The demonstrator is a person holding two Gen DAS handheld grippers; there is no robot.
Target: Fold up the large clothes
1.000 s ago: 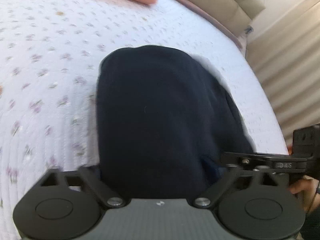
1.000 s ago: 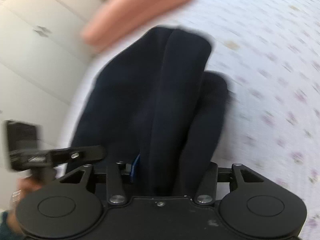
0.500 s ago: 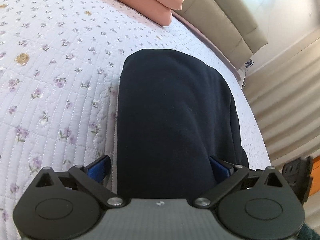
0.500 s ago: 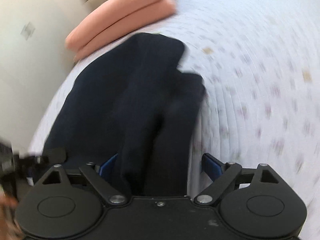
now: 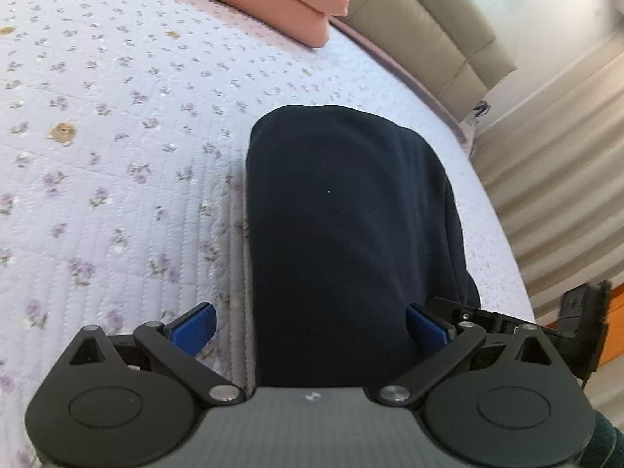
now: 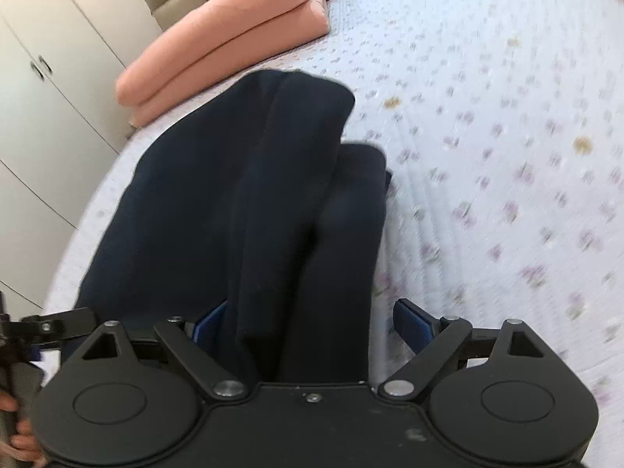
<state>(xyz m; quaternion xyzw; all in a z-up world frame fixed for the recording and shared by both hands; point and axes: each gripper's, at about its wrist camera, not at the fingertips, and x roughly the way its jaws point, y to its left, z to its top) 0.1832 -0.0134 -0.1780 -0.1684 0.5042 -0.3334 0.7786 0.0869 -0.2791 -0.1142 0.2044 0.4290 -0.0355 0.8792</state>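
A dark navy garment [image 5: 343, 226] lies folded into a long thick stack on the floral quilted bedspread [image 5: 117, 156]. My left gripper [image 5: 311, 327] is open over its near end; the blue pads [image 5: 195, 329] stand either side of the cloth, the left one clear of it. In the right wrist view the garment [image 6: 241, 202] shows layered folds, with a narrower fold on its right. My right gripper [image 6: 312, 323] is open wide astride the near end, its pads [image 6: 413, 323] not pressing. Each view shows the other gripper [image 5: 581, 319] [image 6: 43, 327] at its edge.
A folded pink blanket [image 5: 273, 4] [image 6: 226, 50] lies at the head of the bed against a beige padded headboard [image 5: 429, 31]. Pale curtains [image 5: 565, 156] hang past the bed's edge. White wardrobe doors [image 6: 39, 97] stand beyond the other side. A hand [image 6: 15, 429] grips the left handle.
Both grippers' jaws have spread wide, so the blue pads now show beside the cloth. Both cameras have drawn back from the garment, which stays on the bed.
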